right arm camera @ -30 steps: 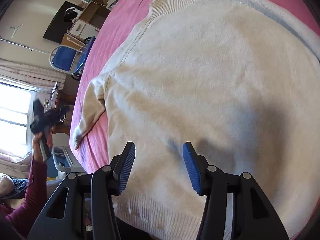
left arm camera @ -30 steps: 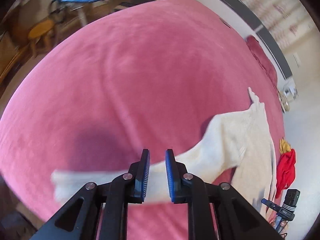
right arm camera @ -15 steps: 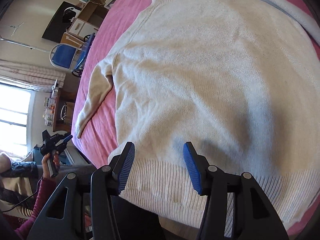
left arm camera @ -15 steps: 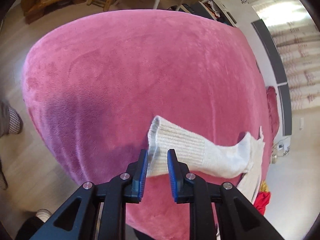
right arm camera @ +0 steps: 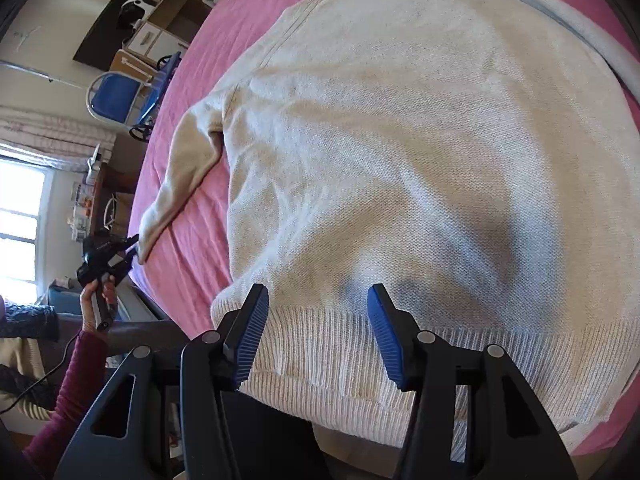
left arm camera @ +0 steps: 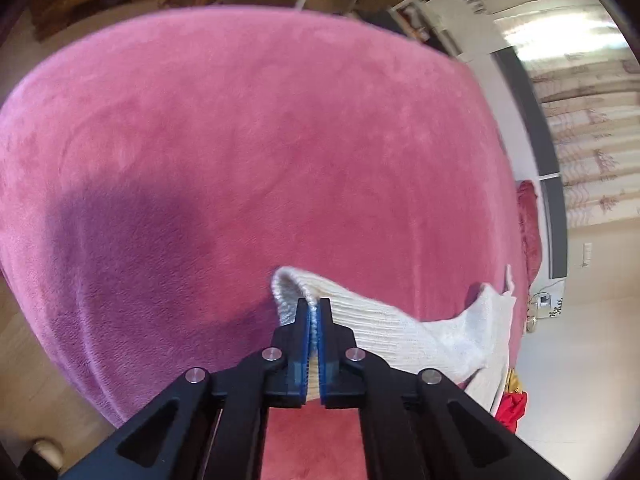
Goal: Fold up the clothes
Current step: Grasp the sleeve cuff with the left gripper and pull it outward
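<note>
A cream knitted sweater (right arm camera: 400, 140) lies flat on the pink bed cover (right arm camera: 192, 248). Its left sleeve (left arm camera: 420, 332) stretches towards the bed's edge. My left gripper (left arm camera: 314, 305) is closing tight on the ribbed cuff (left arm camera: 289, 285), which is pinched between the blue pads and lifted a little off the cover (left arm camera: 240, 140). In the right wrist view the same gripper (right arm camera: 130, 246) shows at the sleeve's end, held by a hand (right arm camera: 94, 300). My right gripper (right arm camera: 316, 294) stands open just above the sweater's ribbed hem (right arm camera: 320, 344), with nothing between its fingers.
Red and yellow clothes (left arm camera: 512, 404) lie on the floor at the bed's right. A dark red pillow (left arm camera: 528, 220) sits at the far end. A blue chair (right arm camera: 116, 96), shelves and wooden furniture stand beyond the bed.
My left gripper slid along the sleeve to its cuff, came lower, and shut on it. My right gripper drew back from the sweater's body to its hem, still open.
</note>
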Motion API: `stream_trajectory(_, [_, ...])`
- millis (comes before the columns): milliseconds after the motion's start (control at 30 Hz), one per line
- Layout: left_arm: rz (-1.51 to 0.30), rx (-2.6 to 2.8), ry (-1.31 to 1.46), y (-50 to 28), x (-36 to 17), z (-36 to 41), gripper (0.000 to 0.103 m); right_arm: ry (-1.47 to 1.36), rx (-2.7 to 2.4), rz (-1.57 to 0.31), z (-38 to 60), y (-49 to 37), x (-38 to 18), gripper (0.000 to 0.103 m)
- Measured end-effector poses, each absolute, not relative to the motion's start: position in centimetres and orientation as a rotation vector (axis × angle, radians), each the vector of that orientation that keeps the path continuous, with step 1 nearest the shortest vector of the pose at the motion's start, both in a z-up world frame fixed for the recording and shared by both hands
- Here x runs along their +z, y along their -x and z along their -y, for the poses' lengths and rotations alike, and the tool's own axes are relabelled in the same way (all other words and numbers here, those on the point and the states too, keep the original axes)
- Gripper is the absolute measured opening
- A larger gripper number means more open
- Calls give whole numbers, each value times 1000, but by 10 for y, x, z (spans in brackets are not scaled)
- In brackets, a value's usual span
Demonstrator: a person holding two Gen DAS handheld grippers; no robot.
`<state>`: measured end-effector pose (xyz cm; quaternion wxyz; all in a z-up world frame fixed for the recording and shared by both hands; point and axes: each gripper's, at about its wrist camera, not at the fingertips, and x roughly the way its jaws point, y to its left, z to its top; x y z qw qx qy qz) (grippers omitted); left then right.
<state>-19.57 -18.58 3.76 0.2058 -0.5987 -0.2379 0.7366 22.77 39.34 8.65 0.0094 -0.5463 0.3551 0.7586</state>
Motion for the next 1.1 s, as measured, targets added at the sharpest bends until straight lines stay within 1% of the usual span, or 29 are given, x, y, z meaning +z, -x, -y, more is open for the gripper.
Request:
stream_trajectory(33, [647,2099,1604,193,49,182,1,1712,2370,-1101,-392,-226,86,55])
stream_trajectory(167, [731,2253,1231,159,121,210,1,1731,2383,-1052,-386,-220,85,55])
stream_trajectory(233, [709,2302,1182,150,137,222,1,1735,2387,-1053,-385,-218,84,55])
stream_trajectory(267, [709,2312,1205,150,133,225,1,1736,2389,-1059,-385,-217,83,55])
stream_trajectory(333, [616,2353,1351,152,115,224,2,1744,2383,-1079,-384,-214,78,55])
stream_trajectory(367, [604,2360,1439,153,102,226,2,1746,2375,-1090,-384,-212,76,55])
stream_trajectory(433, [647,2305,1597,164,68,217,3,1749,2368,-1121,-383,-208,71,55])
stream_trajectory(467, [676,2312,1641,165,60,216,9,1746,2370,-1133,-382,-207,71,55])
stream_trajectory(533, [760,2310,1670,164,53,219,16,1739,2382,-1145,-380,-206,73,55])
stream_trajectory(600, [807,2326,1677,159,56,222,17,1739,2403,-1148,-378,-206,77,55])
stream_trajectory(700, [867,2253,1585,144,70,217,19,1734,2410,-1153,-378,-212,78,55])
stream_trajectory(733, [881,2216,1560,138,75,213,19,1732,2407,-1161,-379,-214,77,55])
stream_trajectory(800, [843,2157,1514,129,80,193,20,1730,2384,-1182,-382,-218,71,55])
stream_trajectory(867, [787,2113,1542,131,70,166,20,1731,2355,-1214,-383,-221,64,55])
stream_trajectory(933, [702,2162,1662,136,47,145,20,1727,2342,-1244,-383,-226,61,55])
stream_trajectory(967, [658,2183,1790,140,28,139,20,1721,2338,-1257,-384,-230,61,55])
stream_trajectory(1000, [710,2175,1880,145,10,141,11,1707,2331,-1274,-387,-234,61,55])
stream_trajectory(1033, [836,2159,1877,142,3,149,10,1692,2323,-1289,-392,-240,62,55])
stream_trajectory(1067, [910,2154,1850,139,6,155,10,1676,2316,-1294,-398,-246,64,55])
stream_trajectory(1100, [907,2191,1832,134,12,158,10,1657,2316,-1292,-406,-254,67,55])
